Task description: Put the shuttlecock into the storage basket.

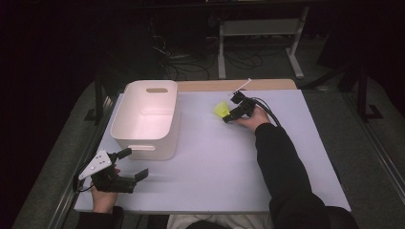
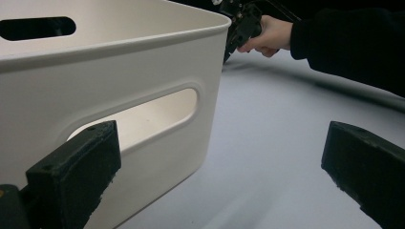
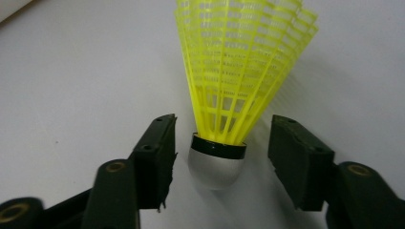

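While lying on the table, shuttlecock sits between right gripper jaws, untouched

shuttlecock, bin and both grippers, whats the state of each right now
yellow shuttlecock: lying on the table, white cork end between the right gripper's jaws, gaps on both sides, not yet pinched
white bin: upright on the table, open top, nothing seen inside
right gripper: jaws part open around the cork, not touching it
left gripper: jaws wide open, nothing between them, beside the bin's handle slot
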### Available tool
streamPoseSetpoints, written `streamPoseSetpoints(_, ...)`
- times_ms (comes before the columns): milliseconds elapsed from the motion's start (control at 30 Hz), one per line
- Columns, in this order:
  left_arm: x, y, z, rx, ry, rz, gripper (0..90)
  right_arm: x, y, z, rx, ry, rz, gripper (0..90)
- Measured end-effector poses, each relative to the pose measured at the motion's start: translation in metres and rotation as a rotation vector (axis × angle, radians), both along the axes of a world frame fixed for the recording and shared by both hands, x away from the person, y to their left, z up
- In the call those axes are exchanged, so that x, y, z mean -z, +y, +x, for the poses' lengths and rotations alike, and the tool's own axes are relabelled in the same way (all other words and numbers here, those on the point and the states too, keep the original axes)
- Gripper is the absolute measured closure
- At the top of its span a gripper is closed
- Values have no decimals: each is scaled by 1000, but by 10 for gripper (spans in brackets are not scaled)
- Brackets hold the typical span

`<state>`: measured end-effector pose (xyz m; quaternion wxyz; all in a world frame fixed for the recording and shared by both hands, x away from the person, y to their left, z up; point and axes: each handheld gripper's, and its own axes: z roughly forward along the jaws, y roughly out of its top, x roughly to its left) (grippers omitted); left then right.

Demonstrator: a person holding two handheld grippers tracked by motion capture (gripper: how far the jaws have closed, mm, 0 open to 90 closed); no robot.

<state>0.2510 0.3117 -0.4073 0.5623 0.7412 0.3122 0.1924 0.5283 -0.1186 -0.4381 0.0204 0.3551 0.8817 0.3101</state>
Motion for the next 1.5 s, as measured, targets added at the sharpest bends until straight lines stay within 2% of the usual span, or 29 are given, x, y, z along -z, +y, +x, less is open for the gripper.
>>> streamPoseSetpoints(200, 0, 0, 0, 1, -1, -1, 0, -1, 3, -1, 4, -9, -19, 610)
streamPoseSetpoints(267, 0, 0, 0, 2, -2, -1, 0, -1, 3, -1, 2, -10, -28, 632)
streamPoseSetpoints(633, 0, 0, 0, 0, -2, -1, 0, -11, 1, -4, 4, -23, -27, 636)
streamPoseSetpoints(1067, 0, 0, 0, 0, 0, -2, 0, -46, -7, -18, 19, -55, 16, 636)
streamPoseSetpoints(1367, 0, 1, -1, -12, -4, -7, 0, -66, -8, -30, 8, -71, 34, 636)
streamPoseSetpoints(1500, -1, 1, -1, -13, -8, -6, 0, -71, -7, -37, -4, -75, 23, 637)
